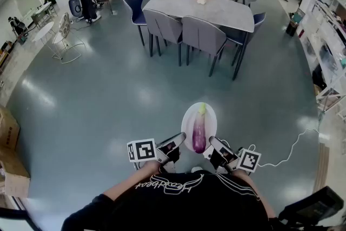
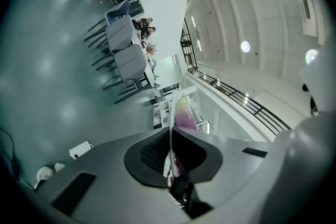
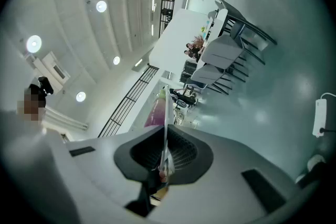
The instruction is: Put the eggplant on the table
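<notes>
"How does the eggplant look?"
"Smooth, glossy purple skin. The plate is white, smooth and faintly shiny."
"And the floor?"
"Polished grey-green, mirroring the ceiling lights."
"The left tongs and right tongs?"
"Matt grey plastic shells, with black ribbed pads that look rubbery."
"That grey surface?"
"A matt, stone-like top. The chairs wear grey cloth."

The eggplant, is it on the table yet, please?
No, the eggplant lies on a plate held by the left gripper and right gripper, off the table.
</notes>
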`<state>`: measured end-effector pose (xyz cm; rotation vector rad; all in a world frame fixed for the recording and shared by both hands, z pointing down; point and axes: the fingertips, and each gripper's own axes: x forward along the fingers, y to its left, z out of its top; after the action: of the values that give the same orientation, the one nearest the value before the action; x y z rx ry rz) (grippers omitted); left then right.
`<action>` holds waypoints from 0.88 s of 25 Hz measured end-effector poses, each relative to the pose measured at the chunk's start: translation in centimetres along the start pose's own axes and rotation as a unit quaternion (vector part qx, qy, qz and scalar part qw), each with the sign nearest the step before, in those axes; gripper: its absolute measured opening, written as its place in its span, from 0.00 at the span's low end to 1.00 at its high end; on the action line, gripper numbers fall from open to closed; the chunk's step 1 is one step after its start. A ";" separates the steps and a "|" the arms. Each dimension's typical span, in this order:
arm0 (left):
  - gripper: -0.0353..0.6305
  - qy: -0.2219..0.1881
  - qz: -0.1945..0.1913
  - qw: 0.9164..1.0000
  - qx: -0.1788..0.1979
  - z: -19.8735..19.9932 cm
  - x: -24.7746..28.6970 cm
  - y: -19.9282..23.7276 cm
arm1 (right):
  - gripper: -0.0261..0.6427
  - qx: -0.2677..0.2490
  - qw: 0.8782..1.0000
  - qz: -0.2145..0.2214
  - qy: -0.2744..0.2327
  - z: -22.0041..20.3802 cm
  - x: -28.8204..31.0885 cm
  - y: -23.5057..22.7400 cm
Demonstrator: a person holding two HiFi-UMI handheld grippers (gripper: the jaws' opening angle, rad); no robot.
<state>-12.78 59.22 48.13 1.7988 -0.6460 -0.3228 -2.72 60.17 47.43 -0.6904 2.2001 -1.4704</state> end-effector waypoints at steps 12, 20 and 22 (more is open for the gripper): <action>0.09 0.001 -0.002 1.000 0.007 1.2 -0.1 -0.3 | 0.07 -0.014 1.000 -0.004 -0.001 0.4 1.1 0.3; 0.09 0.007 0.001 1.000 -0.001 1.4 0.4 0.9 | 0.07 -0.017 1.000 -0.021 -0.004 0.3 1.3 -0.8; 0.09 0.010 0.002 1.000 -0.004 1.4 0.7 1.2 | 0.07 -0.014 1.000 -0.028 -0.003 0.5 1.3 -1.3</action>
<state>-13.28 57.47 48.83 1.7902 -0.6324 -0.3038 -3.26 58.64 48.40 -0.7712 2.2167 -1.4660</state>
